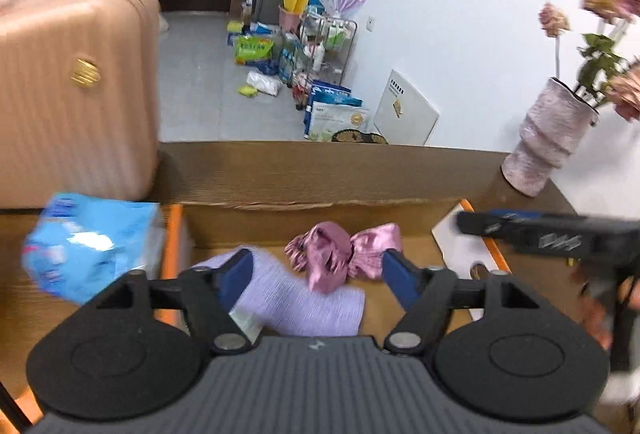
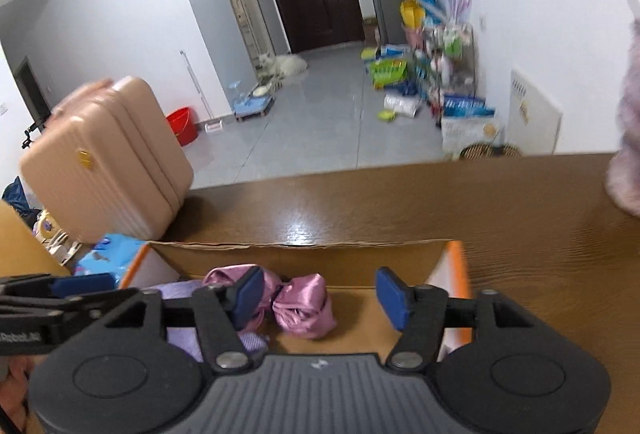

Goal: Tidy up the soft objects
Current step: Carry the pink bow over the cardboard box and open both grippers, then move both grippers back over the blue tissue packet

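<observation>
A cardboard box [image 1: 320, 210] with orange-edged flaps sits on the wooden table. Inside lie a pink satin bow-shaped cloth [image 1: 340, 254] and a folded lilac knit cloth [image 1: 296, 298]. My left gripper [image 1: 318, 274] is open and empty, hovering above both cloths. The right gripper shows at the right in this view [image 1: 520, 230]. In the right wrist view, my right gripper [image 2: 320, 294] is open and empty above the pink cloth [image 2: 304, 308] and the lilac cloth [image 2: 180, 292], with the box's far wall [image 2: 304, 258] beyond. The left gripper [image 2: 52, 298] shows at the left.
A blue tissue pack [image 1: 92, 242] lies left of the box, also in the right wrist view [image 2: 108, 254]. A pink suitcase [image 1: 68, 86] stands at the table's left end. A vase of flowers [image 1: 552, 138] stands at the right. The table's far edge [image 2: 400, 162] drops to a cluttered floor.
</observation>
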